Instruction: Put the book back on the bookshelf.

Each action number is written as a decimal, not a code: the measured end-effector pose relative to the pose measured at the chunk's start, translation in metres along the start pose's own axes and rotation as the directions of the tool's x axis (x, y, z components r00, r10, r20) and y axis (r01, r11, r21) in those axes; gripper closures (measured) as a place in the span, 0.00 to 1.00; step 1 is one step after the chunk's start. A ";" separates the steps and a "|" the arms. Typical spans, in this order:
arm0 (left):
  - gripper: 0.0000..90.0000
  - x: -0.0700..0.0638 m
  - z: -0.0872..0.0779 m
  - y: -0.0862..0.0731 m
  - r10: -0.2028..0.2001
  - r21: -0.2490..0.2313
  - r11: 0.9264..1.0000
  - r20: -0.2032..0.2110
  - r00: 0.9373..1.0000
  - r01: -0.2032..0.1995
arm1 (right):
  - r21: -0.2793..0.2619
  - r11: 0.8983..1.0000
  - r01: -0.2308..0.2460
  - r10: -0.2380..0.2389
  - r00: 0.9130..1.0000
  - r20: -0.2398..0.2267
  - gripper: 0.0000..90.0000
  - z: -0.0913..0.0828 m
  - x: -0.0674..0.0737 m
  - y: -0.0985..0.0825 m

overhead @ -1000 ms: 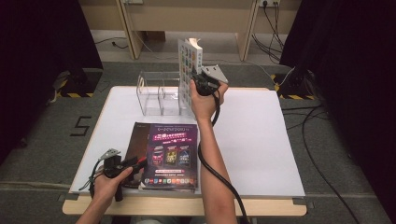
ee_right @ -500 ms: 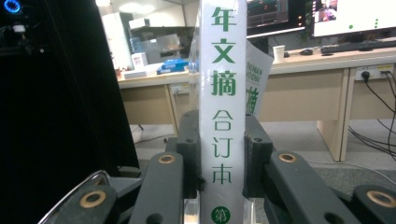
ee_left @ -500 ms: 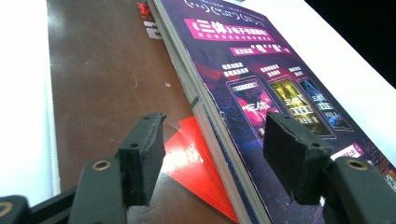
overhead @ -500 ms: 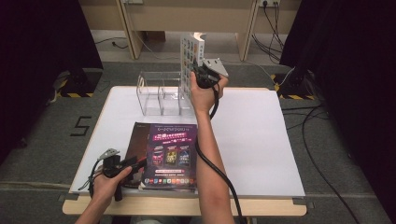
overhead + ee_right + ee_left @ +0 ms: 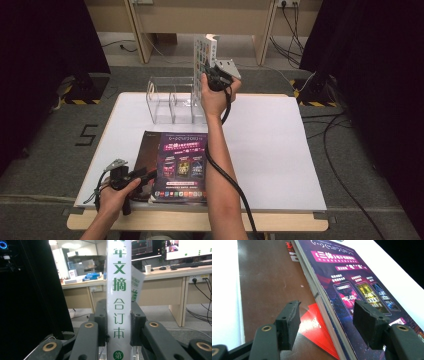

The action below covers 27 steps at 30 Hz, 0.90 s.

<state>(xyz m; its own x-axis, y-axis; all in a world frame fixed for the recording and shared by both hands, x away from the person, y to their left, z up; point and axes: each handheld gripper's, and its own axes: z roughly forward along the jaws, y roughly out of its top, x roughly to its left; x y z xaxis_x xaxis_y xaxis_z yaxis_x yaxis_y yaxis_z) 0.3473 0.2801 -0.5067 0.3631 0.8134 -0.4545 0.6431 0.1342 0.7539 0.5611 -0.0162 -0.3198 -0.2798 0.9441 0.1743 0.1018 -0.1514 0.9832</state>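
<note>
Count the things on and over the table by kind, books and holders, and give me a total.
Books: 3, a white book held upright in the right tool, a purple book lying on a brown book.
Clear acrylic holders: 1.
Total: 4.

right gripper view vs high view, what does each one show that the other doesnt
The right gripper view alone shows the green characters down the white book's spine and desks with monitors behind it. The high view alone shows the white table, the clear rack, the purple magazine and the left gripper, whose open jaws straddle that magazine's corner. Both show the right gripper clamped on the upright book.
</note>
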 end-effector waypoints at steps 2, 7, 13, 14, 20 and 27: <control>0.42 0.001 0.000 0.000 0.000 0.000 1.000 0.000 1.000 0.000 | -0.002 1.000 -0.002 0.002 1.000 0.001 0.82 0.001 0.000 -0.002; 0.42 0.001 0.000 0.000 0.000 0.001 1.000 0.001 1.000 0.000 | -0.001 1.000 -0.012 0.012 1.000 0.003 0.82 0.005 0.000 -0.009; 0.43 0.002 -0.001 0.000 -0.003 -0.002 1.000 0.000 1.000 0.003 | -0.008 1.000 -0.012 0.012 1.000 0.011 0.82 0.008 -0.001 -0.011; 0.43 0.002 -0.001 0.000 -0.003 -0.002 1.000 0.000 1.000 0.003 | -0.010 1.000 -0.010 0.010 1.000 0.010 0.82 0.008 -0.001 -0.010; 0.43 0.001 0.001 0.000 0.007 0.004 1.000 0.005 1.000 -0.007 | -0.004 1.000 0.004 -0.004 1.000 0.004 0.82 0.009 0.000 -0.012; 0.43 0.000 0.001 -0.001 0.008 0.003 1.000 0.004 1.000 -0.008 | 0.024 0.999 0.037 -0.037 0.999 -0.001 0.82 0.010 0.004 -0.024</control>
<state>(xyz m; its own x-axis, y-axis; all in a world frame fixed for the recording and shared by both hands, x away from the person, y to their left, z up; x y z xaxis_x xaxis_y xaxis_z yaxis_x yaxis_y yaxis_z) 0.3474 0.2800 -0.5079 0.3705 0.8123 -0.4505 0.6422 0.1264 0.7560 0.5669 -0.0062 -0.3435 -0.2845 0.9487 0.1377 0.1144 -0.1091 0.9874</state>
